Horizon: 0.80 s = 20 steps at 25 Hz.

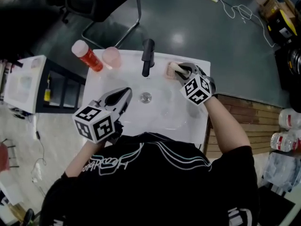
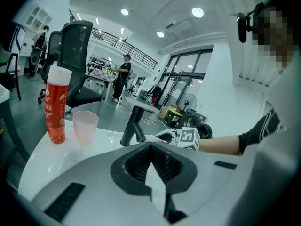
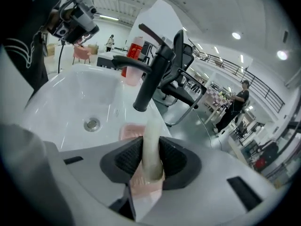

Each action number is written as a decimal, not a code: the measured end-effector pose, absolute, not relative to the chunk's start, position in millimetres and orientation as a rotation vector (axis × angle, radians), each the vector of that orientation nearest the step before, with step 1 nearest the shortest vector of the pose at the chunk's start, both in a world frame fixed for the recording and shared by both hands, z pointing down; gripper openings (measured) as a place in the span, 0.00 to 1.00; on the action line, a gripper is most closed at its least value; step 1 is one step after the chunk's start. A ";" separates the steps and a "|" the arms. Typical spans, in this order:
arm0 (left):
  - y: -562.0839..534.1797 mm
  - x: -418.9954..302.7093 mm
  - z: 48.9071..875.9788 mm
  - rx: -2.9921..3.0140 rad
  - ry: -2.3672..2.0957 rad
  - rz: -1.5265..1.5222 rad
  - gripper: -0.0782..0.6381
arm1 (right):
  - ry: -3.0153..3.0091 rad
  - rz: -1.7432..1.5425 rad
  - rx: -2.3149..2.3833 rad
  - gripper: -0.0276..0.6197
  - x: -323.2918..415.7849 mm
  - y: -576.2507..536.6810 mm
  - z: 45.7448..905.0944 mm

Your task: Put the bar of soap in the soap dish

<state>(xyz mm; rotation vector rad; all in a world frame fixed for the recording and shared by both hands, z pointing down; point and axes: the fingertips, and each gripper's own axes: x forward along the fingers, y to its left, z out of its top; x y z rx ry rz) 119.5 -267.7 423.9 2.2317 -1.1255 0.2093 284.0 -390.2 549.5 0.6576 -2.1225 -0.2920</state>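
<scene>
Right gripper view: right gripper (image 3: 151, 149) clamped on cream bar of soap (image 3: 149, 124), held on edge over pink soap dish (image 3: 128, 131), contact unclear. Dish sits on white sink (image 3: 61, 98) rim beside black faucet (image 3: 151, 79). Left gripper (image 2: 150, 147) jaws together, empty, over basin. Red bottle (image 1: 88, 55) and pink cup (image 1: 112, 57) at 1 back corner.

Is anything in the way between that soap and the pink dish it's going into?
Nothing visible. The bar of soap, held in the right gripper, hangs right over the soap dish; the faucet stands to one side.
</scene>
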 end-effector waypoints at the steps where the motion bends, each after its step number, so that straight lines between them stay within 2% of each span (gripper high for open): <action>1: -267.5 118.0 425.0 2.228 -1.127 0.205 0.14 | -2.106 -0.322 0.640 0.24 283.9 -391.0 551.6; 10: -272.6 102.3 433.0 2.191 -1.156 0.151 0.14 | -2.105 -0.284 0.626 0.24 283.6 -393.2 562.2; 15: -275.3 98.1 437.5 2.168 -1.166 0.134 0.14 | -2.138 -0.139 0.636 0.26 284.4 -392.6 566.2; 20: -274.8 101.3 439.1 2.166 -1.156 0.119 0.14 | -2.202 0.018 0.648 0.43 285.2 -391.6 559.9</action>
